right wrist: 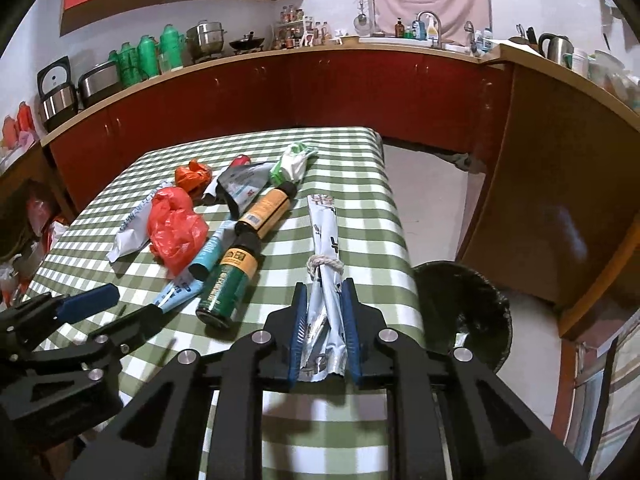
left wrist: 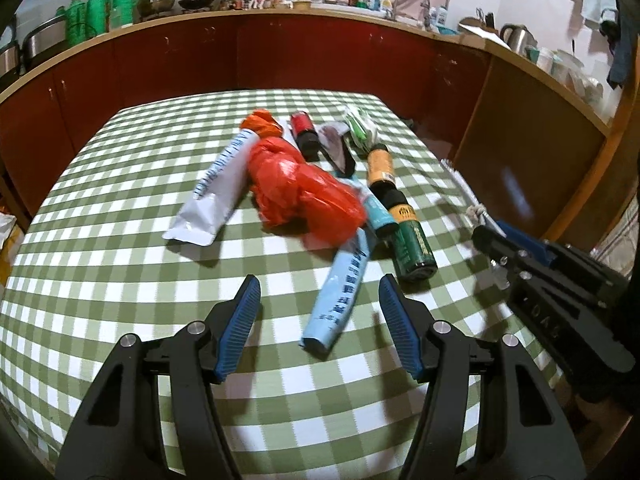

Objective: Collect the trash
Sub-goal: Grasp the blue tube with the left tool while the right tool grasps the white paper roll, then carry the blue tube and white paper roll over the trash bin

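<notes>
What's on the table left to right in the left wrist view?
White pouch → red plastic bag → light blue tube → green can → right tongs, shut on the tied packet.

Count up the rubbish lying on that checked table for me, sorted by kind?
Cans: 3 (red can, orange can, green can)
Plastic bags: 2 (red bag, orange bag)
Packets and wrappers: 6 (white pouch, grey foil pouch, green-white wrapper, teal tube, light blue roll, string-tied bundle)
Total: 11

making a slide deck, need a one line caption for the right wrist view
Right claw shut on a tied foil wrapper bundle at the checked table edge, black bin beside.
</notes>
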A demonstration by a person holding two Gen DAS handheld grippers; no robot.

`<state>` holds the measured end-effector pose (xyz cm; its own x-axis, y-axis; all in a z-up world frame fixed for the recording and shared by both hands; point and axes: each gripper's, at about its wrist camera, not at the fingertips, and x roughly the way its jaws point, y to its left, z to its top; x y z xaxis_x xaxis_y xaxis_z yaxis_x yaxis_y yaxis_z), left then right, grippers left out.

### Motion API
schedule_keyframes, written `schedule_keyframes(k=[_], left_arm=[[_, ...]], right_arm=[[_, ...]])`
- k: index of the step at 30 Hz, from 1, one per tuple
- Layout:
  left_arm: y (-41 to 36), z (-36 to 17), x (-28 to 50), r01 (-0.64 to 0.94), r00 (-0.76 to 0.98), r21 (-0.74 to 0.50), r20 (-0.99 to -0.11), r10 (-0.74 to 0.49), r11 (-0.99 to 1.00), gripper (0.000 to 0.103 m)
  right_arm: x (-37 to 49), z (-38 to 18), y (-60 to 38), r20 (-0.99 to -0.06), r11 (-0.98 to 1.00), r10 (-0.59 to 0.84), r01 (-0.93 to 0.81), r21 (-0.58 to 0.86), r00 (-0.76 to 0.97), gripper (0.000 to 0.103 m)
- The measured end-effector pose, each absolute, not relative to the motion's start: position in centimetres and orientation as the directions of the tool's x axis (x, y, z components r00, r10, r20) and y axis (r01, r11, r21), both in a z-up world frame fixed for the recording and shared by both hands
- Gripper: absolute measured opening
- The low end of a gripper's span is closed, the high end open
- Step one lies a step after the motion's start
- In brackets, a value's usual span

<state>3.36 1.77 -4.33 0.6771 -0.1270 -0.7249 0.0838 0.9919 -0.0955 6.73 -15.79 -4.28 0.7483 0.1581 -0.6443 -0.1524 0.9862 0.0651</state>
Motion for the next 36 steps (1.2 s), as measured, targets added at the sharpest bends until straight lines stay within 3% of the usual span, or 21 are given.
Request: schedule_keyframes(k=[4, 6, 20, 36], left_arm=[[1.1, -5.0, 3.6, 0.11, 0.656, -0.095, -0.741, -0.144, 0.989, 0.037], [0.8, -5.0, 3.6, 0.126, 0.656, -0.093, -0.739, -0.154, 0.988, 0.02], [0.5, -4.0, 1.5, 0.135, 0.696, -0.123, -0.694, -0.183, 0.983, 0.01], [1.1, -1.6, -0.2, 0.102, 0.75, -0.14, -0.64, -0.168, 0.985, 0.009]], right_arm=[[6.5, -4.3, -16.5, -0.643, 0.987, 0.156, -0.145, 0.071, 0.75, 0.019], [6.4, -4.3, -16.7, -0.642, 0.987, 0.156, -0.141, 0.074, 0.751, 0.019], [5.8, -4.0, -17.7, -0.624, 0.987, 0.158, -0.137, 0.083, 0.765, 0.019], [5.5, -3.4, -18.5, -0.601, 0.989, 0.15, -0.127, 0.081, 0.785, 0.019]])
